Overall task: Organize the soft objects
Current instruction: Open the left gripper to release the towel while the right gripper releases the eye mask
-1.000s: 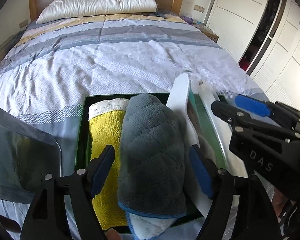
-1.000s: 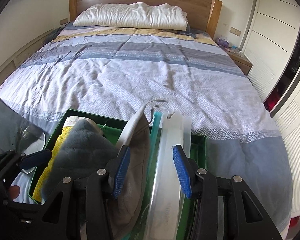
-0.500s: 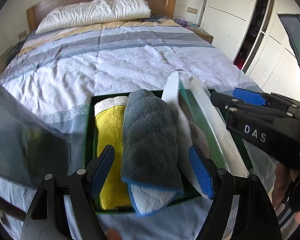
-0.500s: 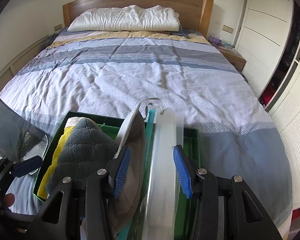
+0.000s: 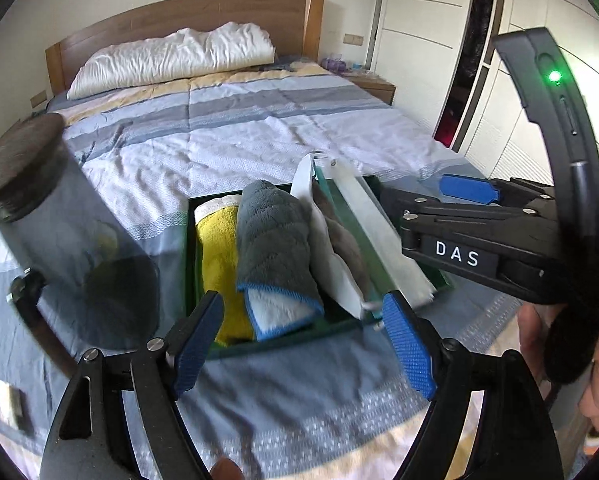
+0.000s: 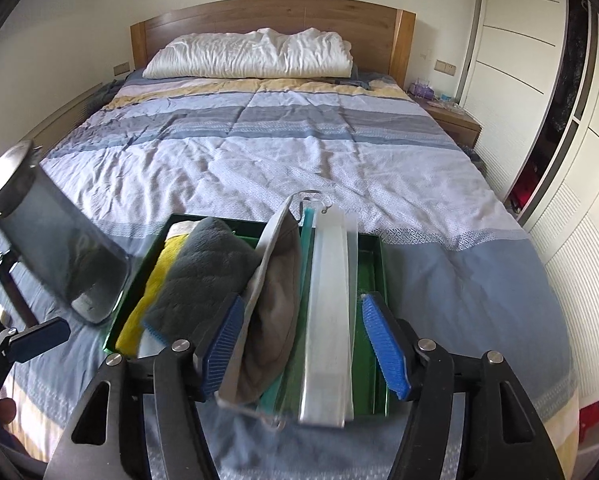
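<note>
1. At far left a dark see-through cylinder with a round cap (image 5: 59,236) leans over the bed (image 5: 259,136); it is blurred, and I cannot tell what holds it up.
2. The left gripper (image 5: 305,346) hangs above the near edge of the green tray (image 5: 190,248). Its jaws are opening and nothing lies between the blue pads, so it holds nothing.
3. Inside the tray, from left to right, lie a yellow cloth (image 5: 217,264), a rolled grey towel (image 5: 273,240) with a blue-edged white end, and a grey-and-white pouch (image 6: 275,292) standing on edge.
4. Next come a teal panel and a clear flat sleeve (image 6: 329,320), upright against the tray's right part.
5. The right gripper (image 6: 303,352) frames the pouch and sleeve in its own view, but the left view shows it up beside the tray, with no pad pressing on them. Its jaws are opening and it grips nothing.
6. My judgement: the soft objects are packed in the tray, and this is the release at the end of placing.
7. The next move probably calls for lifting both grippers clear without snagging the pouch's wire loop or tipping the sleeve, then checking for any soft object left outside; none shows on the bedspread.
</note>
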### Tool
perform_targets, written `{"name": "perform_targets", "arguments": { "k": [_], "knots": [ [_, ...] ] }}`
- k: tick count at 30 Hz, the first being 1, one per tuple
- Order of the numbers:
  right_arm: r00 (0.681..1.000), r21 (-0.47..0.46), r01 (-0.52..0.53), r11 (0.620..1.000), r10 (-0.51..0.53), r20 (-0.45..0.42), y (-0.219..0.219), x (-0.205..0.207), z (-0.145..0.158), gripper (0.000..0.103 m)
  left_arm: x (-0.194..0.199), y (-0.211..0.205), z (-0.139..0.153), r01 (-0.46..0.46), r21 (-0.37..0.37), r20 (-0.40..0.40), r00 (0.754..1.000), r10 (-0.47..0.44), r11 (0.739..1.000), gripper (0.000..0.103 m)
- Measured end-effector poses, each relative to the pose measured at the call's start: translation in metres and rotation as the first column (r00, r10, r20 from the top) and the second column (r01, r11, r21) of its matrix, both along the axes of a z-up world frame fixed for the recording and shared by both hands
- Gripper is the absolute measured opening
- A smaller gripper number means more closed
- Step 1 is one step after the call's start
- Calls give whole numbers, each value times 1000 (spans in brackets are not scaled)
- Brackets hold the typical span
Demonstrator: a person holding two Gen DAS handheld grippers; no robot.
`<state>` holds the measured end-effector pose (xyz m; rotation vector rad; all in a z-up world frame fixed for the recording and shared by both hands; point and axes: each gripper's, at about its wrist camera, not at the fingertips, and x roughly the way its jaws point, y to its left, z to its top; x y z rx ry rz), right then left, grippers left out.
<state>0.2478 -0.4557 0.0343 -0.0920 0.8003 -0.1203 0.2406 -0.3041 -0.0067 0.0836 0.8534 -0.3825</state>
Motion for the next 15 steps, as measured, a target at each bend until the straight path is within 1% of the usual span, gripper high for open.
{"name": "perform_targets", "arguments": {
  "k": [1, 2, 3, 4, 7, 15],
  "knots": [
    [1000, 2, -1, 1000, 1, 5, 2, -7, 2, 69, -6, 3, 4, 2, 4, 12, 1000, -2, 1000, 77],
    [1000, 7, -1, 1000, 1, 11, 4, -13, 5, 73, -10, 5, 6, 4, 3, 19, 1000, -4, 1000, 82],
    [1000, 21, 0, 1000, 0, 17, 4, -20, 7, 74, -15, 7, 9, 7, 3, 24, 1000, -7, 1000, 91],
    [1000, 40, 0, 999, 0, 21, 5, -27, 9, 74, -19, 9, 11, 9, 2, 30, 999, -9, 1000, 95],
    [999, 48, 1, 999, -2, 33, 8, -48, 14, 76, -37, 19, 19, 16, 4, 59, 998, -17, 1000, 95],
    [999, 79, -30, 996, 28, 32, 30, -100, 18, 79, -69, 48, 33, 15, -11, 70, 997, -14, 1000, 96]
  ]
}}
